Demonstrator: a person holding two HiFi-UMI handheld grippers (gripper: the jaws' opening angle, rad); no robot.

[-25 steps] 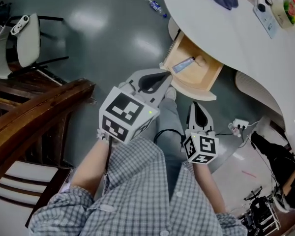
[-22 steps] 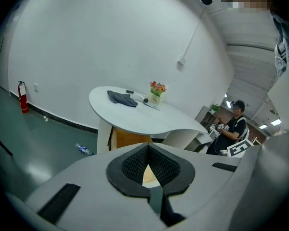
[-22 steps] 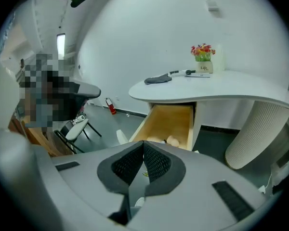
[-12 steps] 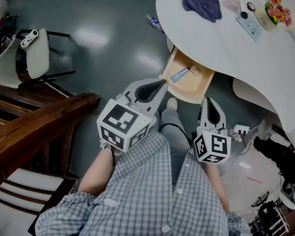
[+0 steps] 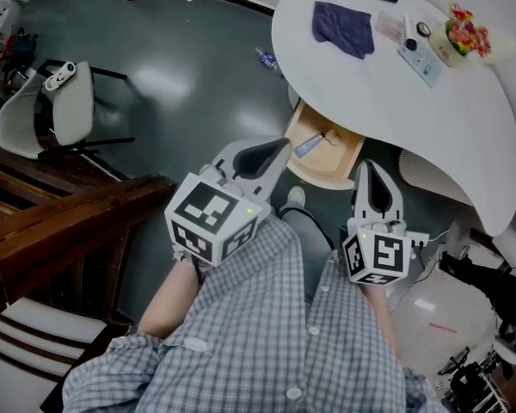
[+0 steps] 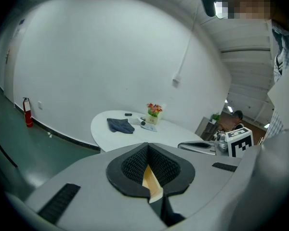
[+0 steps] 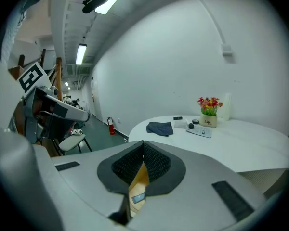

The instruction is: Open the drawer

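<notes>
Pulled out from under the edge of the white table (image 5: 387,84): the drawer (image 5: 344,155), with its inside exposed. Held well apart from it: left gripper (image 5: 275,147) and right gripper (image 5: 370,175), both with jaws pressed together on nothing. Probably no more pulling needed, hence the empty jaws.
</notes>
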